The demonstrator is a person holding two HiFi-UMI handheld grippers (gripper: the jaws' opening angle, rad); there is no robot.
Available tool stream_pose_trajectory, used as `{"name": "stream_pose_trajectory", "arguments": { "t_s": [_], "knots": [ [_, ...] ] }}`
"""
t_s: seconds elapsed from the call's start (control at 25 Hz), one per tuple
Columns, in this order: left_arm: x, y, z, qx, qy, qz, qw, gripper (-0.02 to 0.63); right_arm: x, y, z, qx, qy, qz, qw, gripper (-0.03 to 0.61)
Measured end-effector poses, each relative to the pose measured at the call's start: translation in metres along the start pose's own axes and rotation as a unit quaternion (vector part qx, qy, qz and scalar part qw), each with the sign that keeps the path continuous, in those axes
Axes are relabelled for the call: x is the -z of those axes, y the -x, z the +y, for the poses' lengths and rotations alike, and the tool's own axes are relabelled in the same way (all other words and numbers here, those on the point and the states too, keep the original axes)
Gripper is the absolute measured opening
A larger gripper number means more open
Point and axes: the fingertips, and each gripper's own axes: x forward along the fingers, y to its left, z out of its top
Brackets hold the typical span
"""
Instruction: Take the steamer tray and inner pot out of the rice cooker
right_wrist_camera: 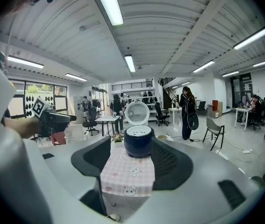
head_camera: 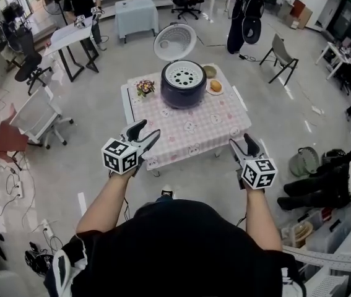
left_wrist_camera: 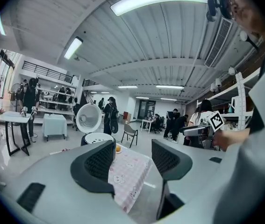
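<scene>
A dark blue rice cooker [head_camera: 183, 86] stands at the far side of a small table with a pink checked cloth [head_camera: 187, 129]; its white lid [head_camera: 175, 42] is raised. A white perforated steamer tray [head_camera: 184, 75] sits in its top and hides the inner pot. Both grippers hover short of the table's near edge, well apart from the cooker. My left gripper [head_camera: 144, 132] is open with nothing between its fingers, as is my right gripper [head_camera: 243, 146]. The right gripper view faces the cooker [right_wrist_camera: 138, 143] straight on; in the left gripper view the cooker [left_wrist_camera: 96, 138] sits left of centre.
A small flower pot [head_camera: 145, 88] stands left of the cooker, with a plate of orange food [head_camera: 215, 86] and a small bowl [head_camera: 209, 72] on its right. Chairs, desks and standing people ring the table across the open floor.
</scene>
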Motion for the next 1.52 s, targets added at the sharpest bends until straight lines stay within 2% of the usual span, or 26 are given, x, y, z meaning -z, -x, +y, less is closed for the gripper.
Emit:
{"name": "stream_pose_trajectory", "arguments": {
  "t_s": [0.4,0.92,1.28,1.52],
  "knots": [
    [-0.021,-0.080,0.055,0.038,0.000,0.021,0.9991,0.272,-0.029,-0.077,-0.031,0.022,-0.019,0.002,1.000,0.285],
    [-0.048,-0.127,0.150,0.056,-0.001,0.018,0.9982,0.272,-0.067,-0.167,-0.035,0.038,-0.016,-0.009,0.999,0.295],
    [-0.047,-0.150,0.176,0.063,0.005,0.022,0.9978,0.272,-0.068,-0.198,-0.045,0.038,-0.020,-0.001,0.999,0.295],
    [-0.041,-0.163,0.186,0.051,0.011,0.028,0.9982,0.272,-0.071,-0.223,-0.056,0.018,-0.017,-0.001,1.000,0.295]
  ]
}}
